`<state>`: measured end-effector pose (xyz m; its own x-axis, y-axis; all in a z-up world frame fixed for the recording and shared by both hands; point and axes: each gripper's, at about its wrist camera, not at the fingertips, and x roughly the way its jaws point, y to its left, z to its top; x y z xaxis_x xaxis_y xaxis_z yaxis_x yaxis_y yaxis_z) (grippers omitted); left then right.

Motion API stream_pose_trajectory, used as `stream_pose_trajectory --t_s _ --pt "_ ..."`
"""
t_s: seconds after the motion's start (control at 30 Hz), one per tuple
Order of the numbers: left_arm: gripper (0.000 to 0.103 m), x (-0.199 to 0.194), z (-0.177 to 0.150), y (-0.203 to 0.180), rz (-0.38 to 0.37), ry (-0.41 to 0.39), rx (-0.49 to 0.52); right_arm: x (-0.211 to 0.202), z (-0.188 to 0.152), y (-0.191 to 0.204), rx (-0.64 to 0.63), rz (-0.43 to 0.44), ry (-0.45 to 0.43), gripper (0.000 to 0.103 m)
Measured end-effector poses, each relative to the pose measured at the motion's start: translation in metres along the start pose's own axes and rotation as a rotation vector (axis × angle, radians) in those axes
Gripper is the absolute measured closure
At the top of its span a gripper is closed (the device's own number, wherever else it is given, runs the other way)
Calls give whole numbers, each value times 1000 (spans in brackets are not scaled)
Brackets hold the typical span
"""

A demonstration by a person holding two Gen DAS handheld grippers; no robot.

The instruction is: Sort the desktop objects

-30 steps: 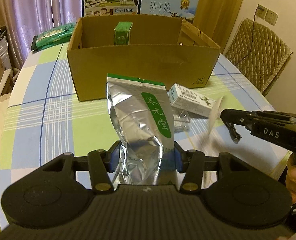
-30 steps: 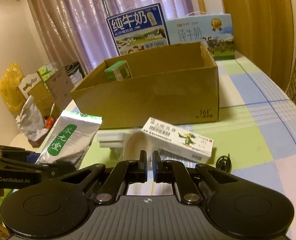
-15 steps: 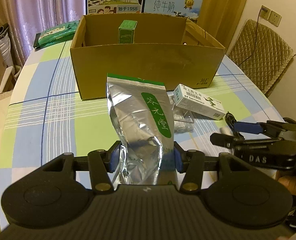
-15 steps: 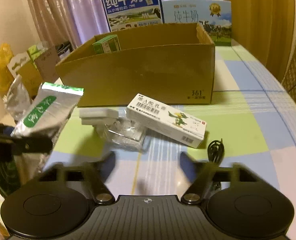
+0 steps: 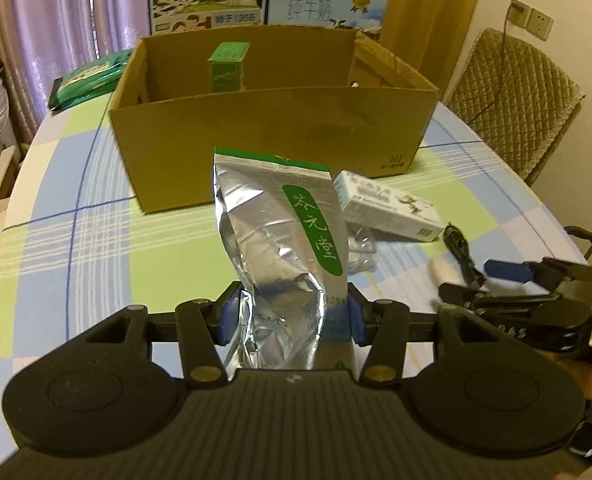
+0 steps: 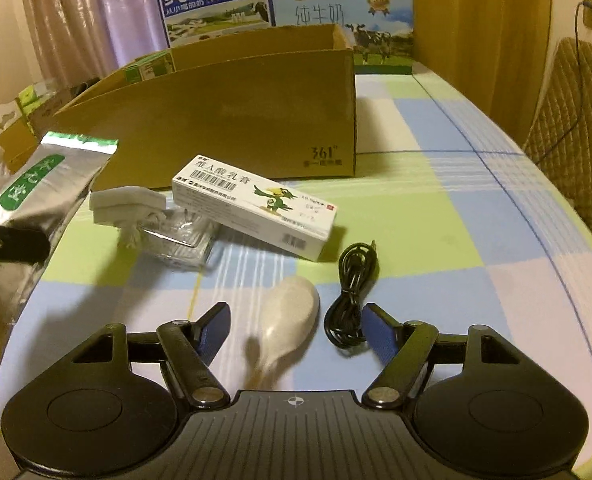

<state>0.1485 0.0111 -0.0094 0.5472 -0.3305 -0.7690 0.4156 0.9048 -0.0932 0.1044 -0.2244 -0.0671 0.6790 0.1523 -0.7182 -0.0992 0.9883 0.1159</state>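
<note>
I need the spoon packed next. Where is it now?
In the right wrist view the spoon lies on the table between the open right gripper's jaws, with the black cable to its right.

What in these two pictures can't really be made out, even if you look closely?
- Cardboard box contents: the right wrist view shows only its outer wall; in the left wrist view the front wall hides the floor around the green carton.
- Silver pouch bottom: hidden behind the left tool.
- Spoon handle: blurred, running under the right tool.
- Medicine box small print: too small.
</note>
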Motion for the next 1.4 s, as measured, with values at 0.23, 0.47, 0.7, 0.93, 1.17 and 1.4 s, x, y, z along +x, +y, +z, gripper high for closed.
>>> stream_pose_trajectory --t_s 0.23,0.47,0.7,0.93,1.17,1.4 --pt "56 5 1 -4 6 14 10 -6 -5 8 1 30 -44 53" --pt "56 8 0 -2 14 26 9 -14 -12 18 -8 19 -55 60" --pt "56 10 -1 -4 10 30 14 -5 -25 24 29 60 5 67" --pt "56 12 -1 -3 15 36 13 0 -27 26 18 54 2 91" --pt "56 10 -1 -3 12 30 8 -6 -24 26 33 70 -22 103" --pt "56 2 2 -3 14 6 3 -23 -12 27 34 100 -90 103"
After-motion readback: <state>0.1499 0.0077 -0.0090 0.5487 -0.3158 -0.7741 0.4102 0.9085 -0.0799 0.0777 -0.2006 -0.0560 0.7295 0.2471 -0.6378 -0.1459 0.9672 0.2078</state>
